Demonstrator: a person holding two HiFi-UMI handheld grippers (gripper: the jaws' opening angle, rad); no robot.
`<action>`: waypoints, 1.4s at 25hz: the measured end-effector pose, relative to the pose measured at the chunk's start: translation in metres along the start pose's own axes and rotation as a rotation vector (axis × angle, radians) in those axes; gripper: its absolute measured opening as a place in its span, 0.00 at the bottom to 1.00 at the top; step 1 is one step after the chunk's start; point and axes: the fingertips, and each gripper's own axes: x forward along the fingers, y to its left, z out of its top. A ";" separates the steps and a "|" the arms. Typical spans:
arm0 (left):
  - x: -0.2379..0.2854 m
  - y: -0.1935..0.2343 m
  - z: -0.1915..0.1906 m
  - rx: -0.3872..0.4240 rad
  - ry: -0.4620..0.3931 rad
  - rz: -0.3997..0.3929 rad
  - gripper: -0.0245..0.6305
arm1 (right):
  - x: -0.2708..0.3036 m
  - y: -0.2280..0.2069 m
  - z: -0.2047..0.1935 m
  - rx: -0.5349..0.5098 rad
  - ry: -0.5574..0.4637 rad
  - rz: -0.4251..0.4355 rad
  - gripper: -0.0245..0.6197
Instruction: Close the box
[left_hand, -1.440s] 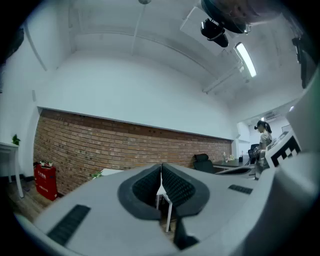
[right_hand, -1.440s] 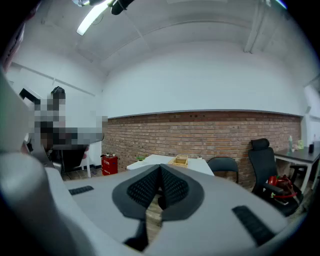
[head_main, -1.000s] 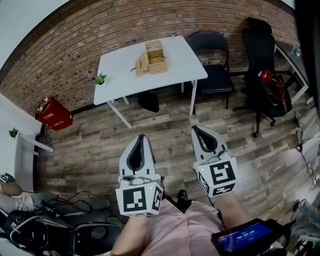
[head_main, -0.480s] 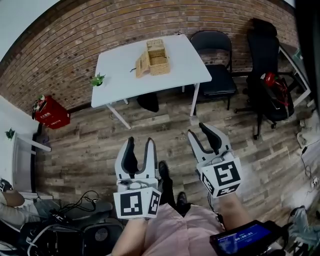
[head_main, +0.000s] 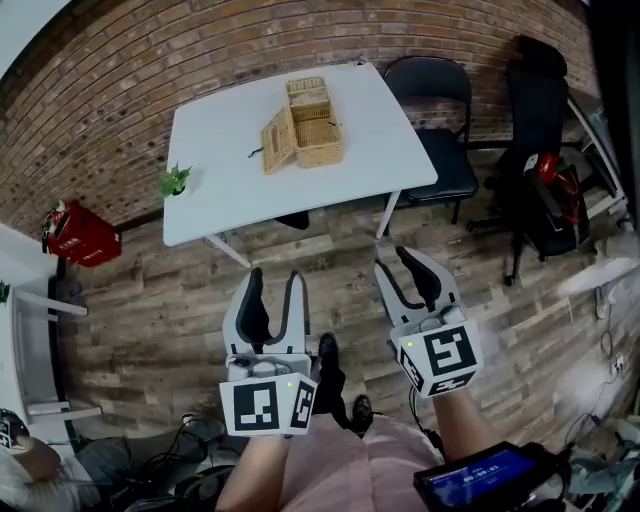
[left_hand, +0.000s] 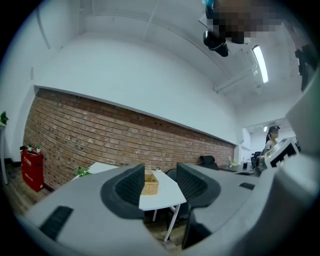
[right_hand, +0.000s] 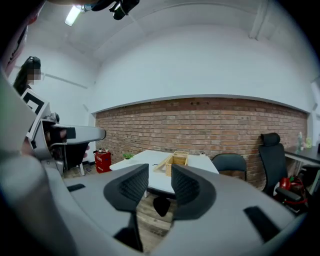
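- Floor (head_main: 180, 300): wood-look planks, grey-brown, covers most of the head view. Cables and dark gear lie at bottom left.
- Brick wall (head_main: 150, 60): red-brown, runs along the far side behind the table. Upper wall and ceiling are white in both gripper views.
- Table (head_main: 230, 140): white top, white legs, stands close to the brick wall. Top is bare apart from box and plant.
- Office chair (head_main: 540, 100): black, high back, far right, with a red item (head_main: 545, 165) on it.
- Folding chair (head_main: 440, 150): black, just beside the table's right end.
- Left gripper (head_main: 275, 280): held over the floor, well short of the table. Jaws apart, nothing btwn them.
- Right gripper (head_main: 392, 260): level w/ the left one, also over the floor. Jaws apart but closing, nothing btwn them.
- Box (head_main: 315, 125): wicker, on the table toward the wall side, right of centre. It is open, w/ the lid (head_main: 278, 140) swung out to its left and leaning tilted. Well apart from both grippers. Shows far off past the jaws in the left gripper view (left_hand: 149, 182) and the right gripper view (right_hand: 179, 161).
- Red crate (head_main: 75, 235): on the floor by the wall, left of the table.
- Handheld screen (head_main: 480, 475): dark unit w/ blue display, bottom right.
- Plant (head_main: 175, 182): small, green, at the table's left edge.
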 end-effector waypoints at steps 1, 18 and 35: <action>0.011 0.005 0.000 -0.002 0.004 -0.007 0.35 | 0.011 -0.003 0.004 -0.001 0.001 -0.006 0.26; 0.125 0.044 0.006 -0.009 0.023 -0.091 0.35 | 0.108 -0.054 0.053 0.004 -0.034 -0.092 0.24; 0.276 0.052 -0.053 0.009 0.159 -0.009 0.35 | 0.243 -0.147 0.013 0.068 0.050 0.042 0.23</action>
